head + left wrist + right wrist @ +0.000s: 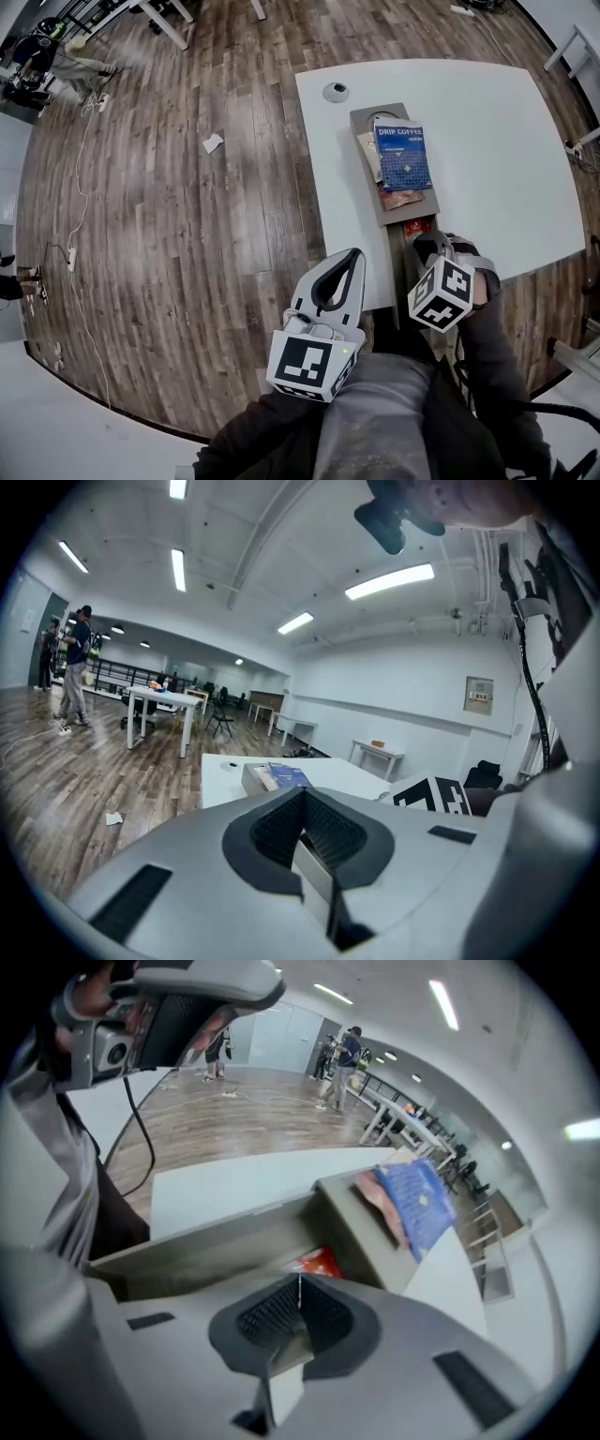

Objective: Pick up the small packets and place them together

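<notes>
Your white worktop (pixel 487 150) carries a long grey open tray (pixel 360 116), and the small packets lie inside it. A blue packet printed "DRIP COFFEE" (pixel 403 157) sits on top at the far part, with a reddish-brown packet (pixel 398 199) poking out beneath its near edge. A small red packet (pixel 415 228) lies alone lower in the tray, nearer to you.

Your right gripper (pixel 298 1279) points steeply down into the tray with its jaws pressed together. The red packet shows just past their tips, but you cannot tell whether the tips touch it. In the head view the gripper's marker cube covers most of that spot.

Your left gripper (pixel 354 255) hangs off the worktop's near left edge, jaws together with nothing between them.

A small round grey disc (pixel 336 91) lies on the worktop beyond the tray, too small to identify. The worktop's far right corner is cut off by the frame.

The room has a dark wood-plank floor (pixel 187 234) with a scrap of white paper (pixel 213 142) and a thin pale cable (pixel 80 187) on it. Other white tables stand further back, and people stand in the distance.
</notes>
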A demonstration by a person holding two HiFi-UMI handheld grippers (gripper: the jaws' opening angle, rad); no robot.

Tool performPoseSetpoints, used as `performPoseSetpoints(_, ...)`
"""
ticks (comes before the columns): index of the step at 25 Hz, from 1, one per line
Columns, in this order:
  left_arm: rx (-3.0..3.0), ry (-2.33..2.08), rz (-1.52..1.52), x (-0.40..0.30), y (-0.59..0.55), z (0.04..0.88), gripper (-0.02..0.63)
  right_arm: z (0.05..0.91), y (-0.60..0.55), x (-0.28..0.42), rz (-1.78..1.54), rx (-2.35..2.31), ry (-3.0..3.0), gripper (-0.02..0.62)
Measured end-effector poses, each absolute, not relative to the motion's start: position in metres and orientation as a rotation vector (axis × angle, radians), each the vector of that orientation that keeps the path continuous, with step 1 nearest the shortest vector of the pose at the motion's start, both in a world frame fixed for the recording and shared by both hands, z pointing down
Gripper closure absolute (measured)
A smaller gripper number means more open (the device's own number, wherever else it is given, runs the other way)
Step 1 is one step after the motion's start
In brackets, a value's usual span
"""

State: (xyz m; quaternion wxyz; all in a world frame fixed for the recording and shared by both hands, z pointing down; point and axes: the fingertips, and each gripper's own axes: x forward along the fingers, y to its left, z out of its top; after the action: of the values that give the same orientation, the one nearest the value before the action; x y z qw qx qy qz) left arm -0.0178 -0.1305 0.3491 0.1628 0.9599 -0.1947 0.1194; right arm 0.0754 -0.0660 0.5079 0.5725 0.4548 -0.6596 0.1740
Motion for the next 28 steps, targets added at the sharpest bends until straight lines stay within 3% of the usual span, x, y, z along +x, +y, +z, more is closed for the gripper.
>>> performPoseSetpoints(11,2.704,-0.636,0.348,-0.028,-0.144,0.353,0.603,0.525,-0.081,0.099,0.285,0.927,-1.339,0.591)
performPoseSetpoints(19,2.718,-0.578,0.331,-0.022,-0.131,0.349,0.603,0.519,-0.054,0.060,0.485,1.027,-1.574,0.589)
performPoseSetpoints(20,2.721,-0.577,0.324,-0.022,-0.131,0.348,0.603,0.515,-0.054,0.059,0.552,1.072,-1.629,0.566)
performPoseSetpoints(23,2.719,-0.587,0.322,-0.026,-0.131,0.349,0.603,0.512,-0.054,0.055,0.637,1.063,-1.721,0.396)
performPoseSetpoints(25,2.715,-0.587,0.331,-0.027,-0.131,0.349,0.603,0.517,-0.054,0.055,0.608,1.000,-1.701,0.352)
performPoseSetpoints(28,2.713,-0.594,0.330,-0.027,-0.133,0.351,0.603,0.522,-0.054,0.059,0.583,0.948,-1.626,0.350)
